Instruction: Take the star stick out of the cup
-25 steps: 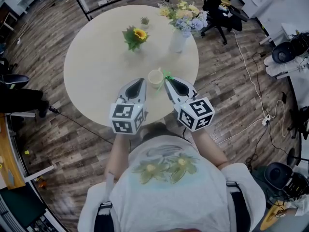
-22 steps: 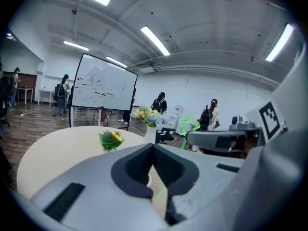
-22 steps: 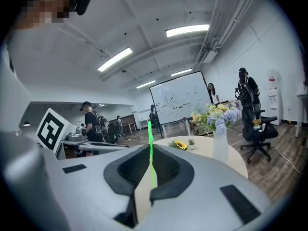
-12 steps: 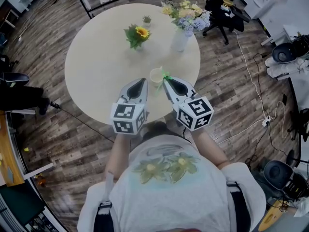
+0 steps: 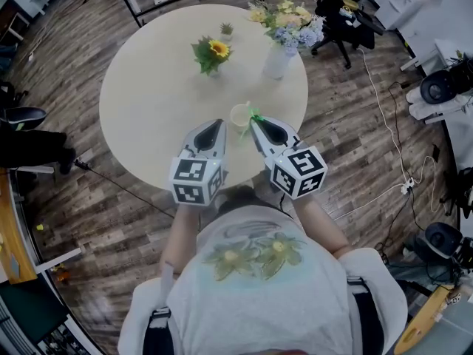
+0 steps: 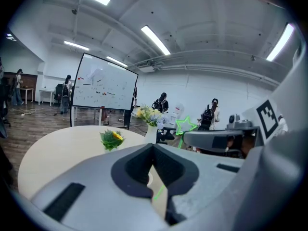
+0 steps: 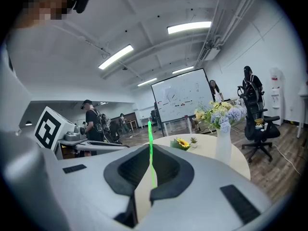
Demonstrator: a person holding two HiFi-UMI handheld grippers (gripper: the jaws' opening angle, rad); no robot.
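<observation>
Between the jaws of your right gripper (image 5: 255, 122), clenched tight, the star stick (image 7: 151, 148) is pinched by its thin green shaft, its star standing above the tips. Just to that gripper's left, your left gripper (image 6: 153, 148) has its jaws together on nothing. Right ahead of both tips sits the cup (image 5: 239, 115) on the round table (image 5: 148, 109); whether the stick's foot is inside it I cannot tell. Farther ahead stand a small sunflower (image 5: 210, 52) and a vase of flowers (image 5: 277, 54).

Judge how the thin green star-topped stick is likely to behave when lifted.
Probably light and a little whippy: the thin green star-topped stick looks very slender. Its outline star sits above the shut right tool, so it may swivel in that pinch.
</observation>
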